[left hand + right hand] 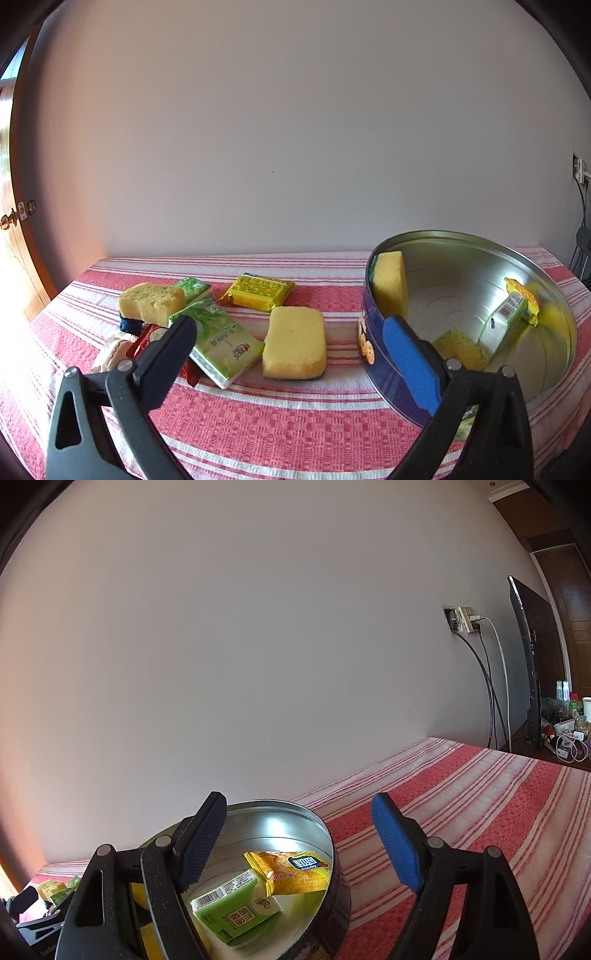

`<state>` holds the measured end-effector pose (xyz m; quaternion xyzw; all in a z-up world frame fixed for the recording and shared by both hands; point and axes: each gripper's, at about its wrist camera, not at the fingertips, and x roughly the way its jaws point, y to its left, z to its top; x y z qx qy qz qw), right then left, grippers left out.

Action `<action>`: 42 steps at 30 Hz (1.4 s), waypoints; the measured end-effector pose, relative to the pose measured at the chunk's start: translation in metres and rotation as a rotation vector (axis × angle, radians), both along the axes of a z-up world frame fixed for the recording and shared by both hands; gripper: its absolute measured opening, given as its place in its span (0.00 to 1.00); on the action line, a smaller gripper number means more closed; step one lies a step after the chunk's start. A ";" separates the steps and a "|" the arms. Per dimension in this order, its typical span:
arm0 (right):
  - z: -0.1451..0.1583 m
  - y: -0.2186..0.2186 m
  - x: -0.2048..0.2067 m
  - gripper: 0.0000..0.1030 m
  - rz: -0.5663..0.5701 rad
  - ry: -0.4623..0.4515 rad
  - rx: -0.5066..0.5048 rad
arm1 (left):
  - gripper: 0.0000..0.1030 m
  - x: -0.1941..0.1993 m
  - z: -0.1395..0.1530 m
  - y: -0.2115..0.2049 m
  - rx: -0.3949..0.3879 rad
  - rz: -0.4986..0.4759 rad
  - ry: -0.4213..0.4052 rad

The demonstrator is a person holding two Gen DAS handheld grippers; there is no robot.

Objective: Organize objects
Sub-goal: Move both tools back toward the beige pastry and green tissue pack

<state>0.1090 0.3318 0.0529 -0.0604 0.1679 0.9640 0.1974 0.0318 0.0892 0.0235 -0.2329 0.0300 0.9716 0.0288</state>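
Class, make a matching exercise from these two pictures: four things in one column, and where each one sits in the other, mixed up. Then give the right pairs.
Things
1. upright sponge
2. flat sponge
3. green carton
4. yellow packet

Places
A. on the striped cloth, behind the flat sponge
B. inside the tin, lying beside a snack bag
C. leaning on the tin's inner wall
D. on the cloth between the grippers' fingers

Pairs: 1-C, 2-D, 3-B, 4-A
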 end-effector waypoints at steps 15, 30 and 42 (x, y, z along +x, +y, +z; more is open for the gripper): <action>-0.005 -0.092 -0.005 0.80 0.193 -0.050 0.065 | 0.99 -0.006 -0.004 -0.068 0.023 0.074 -0.040; -0.014 -0.180 -0.044 0.80 0.405 -0.205 0.082 | 0.99 -0.021 -0.012 -0.143 0.012 0.131 -0.110; -0.026 -0.235 -0.078 0.80 0.573 -0.338 0.130 | 0.99 -0.050 -0.042 -0.184 0.064 0.152 -0.343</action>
